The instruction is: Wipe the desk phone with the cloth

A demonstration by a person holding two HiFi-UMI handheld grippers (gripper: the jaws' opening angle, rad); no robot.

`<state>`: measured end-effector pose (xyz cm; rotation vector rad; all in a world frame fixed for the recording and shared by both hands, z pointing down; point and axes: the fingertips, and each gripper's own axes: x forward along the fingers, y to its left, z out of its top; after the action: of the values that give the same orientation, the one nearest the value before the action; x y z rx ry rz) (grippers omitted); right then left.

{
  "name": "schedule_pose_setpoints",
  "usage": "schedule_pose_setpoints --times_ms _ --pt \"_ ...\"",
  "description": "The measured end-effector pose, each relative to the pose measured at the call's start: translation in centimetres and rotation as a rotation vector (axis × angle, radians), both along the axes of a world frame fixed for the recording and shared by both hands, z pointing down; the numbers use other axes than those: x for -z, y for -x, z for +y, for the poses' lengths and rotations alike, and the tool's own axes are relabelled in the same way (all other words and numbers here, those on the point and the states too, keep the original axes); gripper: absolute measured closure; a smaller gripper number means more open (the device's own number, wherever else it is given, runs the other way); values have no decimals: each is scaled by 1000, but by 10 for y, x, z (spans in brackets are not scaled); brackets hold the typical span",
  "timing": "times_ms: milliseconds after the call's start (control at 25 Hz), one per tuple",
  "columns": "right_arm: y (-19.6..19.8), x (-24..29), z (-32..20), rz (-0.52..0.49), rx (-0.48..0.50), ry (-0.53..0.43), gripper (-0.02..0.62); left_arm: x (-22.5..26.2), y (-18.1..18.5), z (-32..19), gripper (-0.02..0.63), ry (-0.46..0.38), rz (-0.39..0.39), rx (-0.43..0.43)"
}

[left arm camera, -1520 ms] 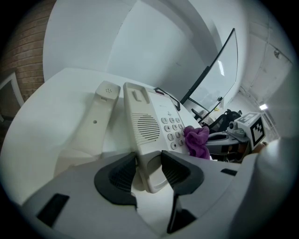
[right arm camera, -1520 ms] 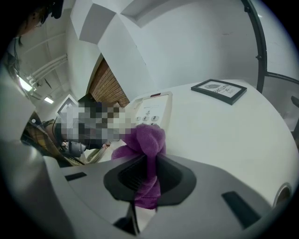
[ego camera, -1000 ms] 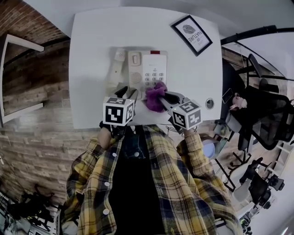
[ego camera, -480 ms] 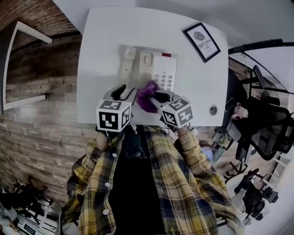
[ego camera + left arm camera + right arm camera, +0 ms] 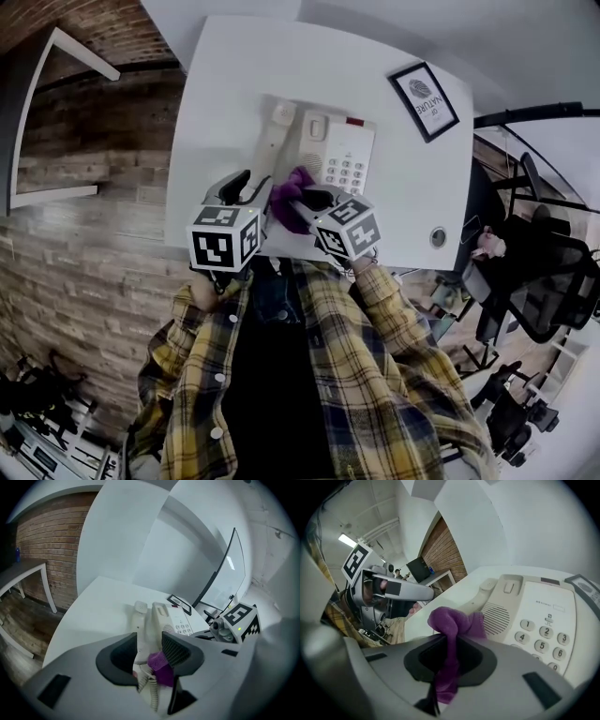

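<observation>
- Cloth has slid left vs 1 s ago: back then it sat at the near edge of the keypad; now it's at the near-left corner of the desk phone, on the speaker side.
- R gripper swung left w/ it. Both marker cubes sit closer together than before.
- R gripper: jaws clamped on the cloth. A purple strip runs down through the gap, and the bunched end sticks out past the tips.
- From the right gripper view the bunch overlaps the speaker grille; can't tell if it's actually pressing on it.
- L gripper: jaws apart, nothing pinched.
- In its gap you see the near end of the handset and the coiled cord, w/ the cloth just beyond, near the R-side jaw. Can't tell if either jaw touches the handset.
- Handset is off the cradle, lying flat on the table just left of the phone base and approx. parallel to it.
- Phone sits mid-table, keypad on its right half, small red patch at the far edge.
- Framed picture lies flat near the far-right corner of the table, well apart from the phone.
- Person in a yellow plaid shirt holds both grippers at the table's near edge.
</observation>
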<state>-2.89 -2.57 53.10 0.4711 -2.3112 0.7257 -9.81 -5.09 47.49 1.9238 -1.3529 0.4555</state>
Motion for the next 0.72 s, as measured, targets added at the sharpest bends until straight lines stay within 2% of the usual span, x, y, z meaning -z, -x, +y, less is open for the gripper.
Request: schedule_pose_setpoints --times_ms 320,720 --pt "-13 31 -13 -48 -72 -67 535 16 -12 -14 442 -42 4 -57" --pt "-51 121 -54 -137 -223 -298 535 58 -41 -45 489 -149 29 -166"
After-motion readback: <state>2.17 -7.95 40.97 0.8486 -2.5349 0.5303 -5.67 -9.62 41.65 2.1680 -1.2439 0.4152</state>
